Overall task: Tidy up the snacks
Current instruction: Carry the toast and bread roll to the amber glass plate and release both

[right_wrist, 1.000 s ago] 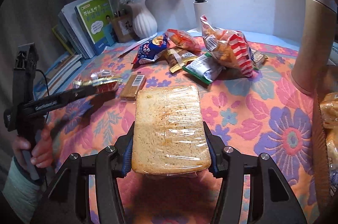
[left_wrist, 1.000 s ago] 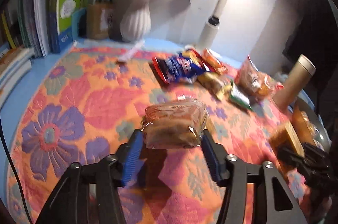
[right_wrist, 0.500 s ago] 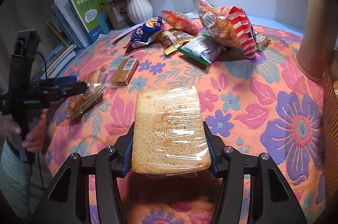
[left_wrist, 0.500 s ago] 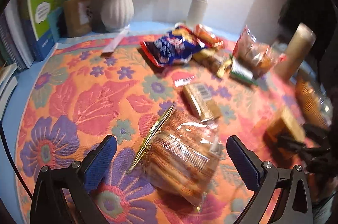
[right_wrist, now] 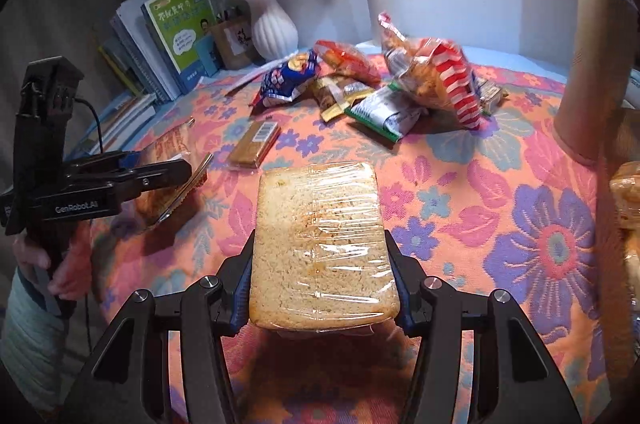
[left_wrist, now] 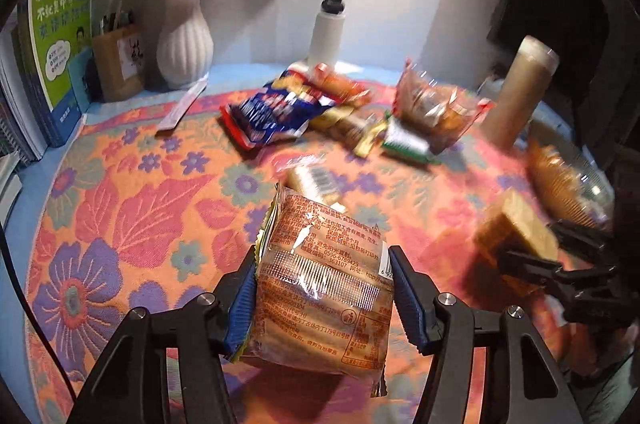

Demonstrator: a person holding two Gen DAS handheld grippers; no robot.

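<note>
Snack pile near vase, thermos, books

Two close fisheye views along gripper fingers, low over floral tablecloth, both facing shared white vase.

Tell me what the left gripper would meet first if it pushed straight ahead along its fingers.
Probably the small barcoded snack bar lying just beyond the biscuit packet that the left gripper holds; depth is unclear, so it might pass above it.
</note>
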